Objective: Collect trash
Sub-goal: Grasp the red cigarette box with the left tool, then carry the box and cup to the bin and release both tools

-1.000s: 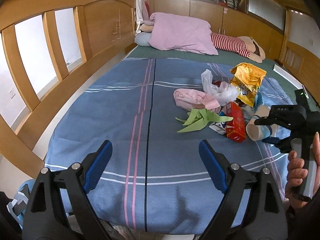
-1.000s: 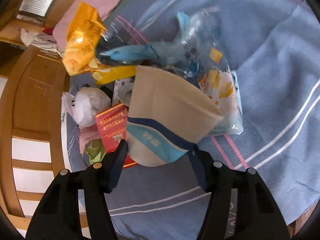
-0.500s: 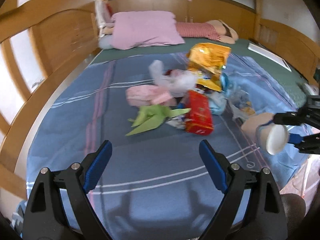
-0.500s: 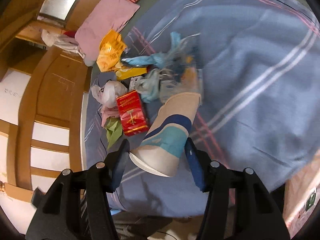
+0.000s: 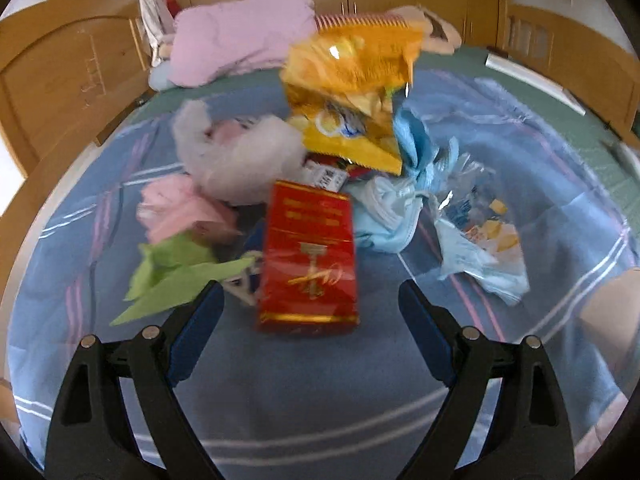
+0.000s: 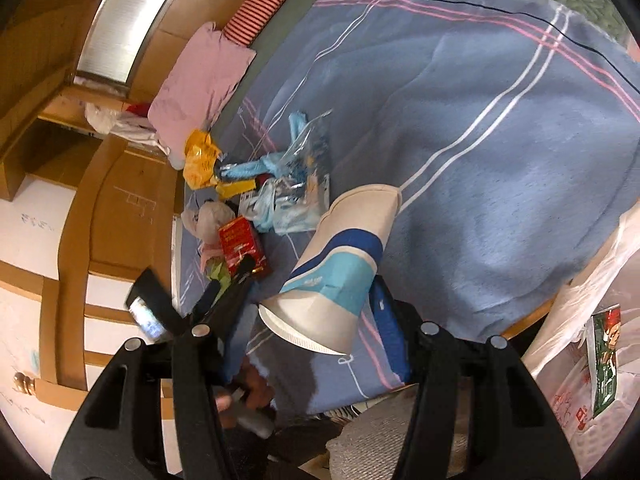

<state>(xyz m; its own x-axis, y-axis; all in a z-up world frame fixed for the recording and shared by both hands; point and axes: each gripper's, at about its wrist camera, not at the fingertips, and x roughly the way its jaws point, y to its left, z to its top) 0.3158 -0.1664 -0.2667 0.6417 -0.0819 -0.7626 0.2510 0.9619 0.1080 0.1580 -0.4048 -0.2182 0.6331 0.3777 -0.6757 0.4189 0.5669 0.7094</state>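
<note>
A pile of trash lies on the blue striped blanket (image 5: 320, 392). It holds a red packet (image 5: 308, 256), a yellow chip bag (image 5: 348, 80), a white plastic bag (image 5: 240, 160), pink paper (image 5: 180, 212), green paper (image 5: 172, 276), a light blue mask (image 5: 384, 216) and a clear wrapper (image 5: 480, 232). My left gripper (image 5: 310, 312) is open, its fingertips on either side of the red packet's near end without touching it. My right gripper (image 6: 312, 296) is shut on a tilted paper cup (image 6: 340, 264) with blue bands, held above the bed's edge.
A white plastic sack (image 6: 580, 340) with a green packet inside hangs beside the bed at the right. A pink pillow (image 5: 240, 36) and a striped cushion (image 6: 260, 16) lie at the far end. Wooden bed boards (image 5: 68, 80) run along the left. A hand (image 6: 252, 392) shows below.
My left gripper has swung in close to the pile, so the red packet now sits at its fingertips. My right gripper has lifted the cup off the blanket and drawn it back to the bed's edge.
</note>
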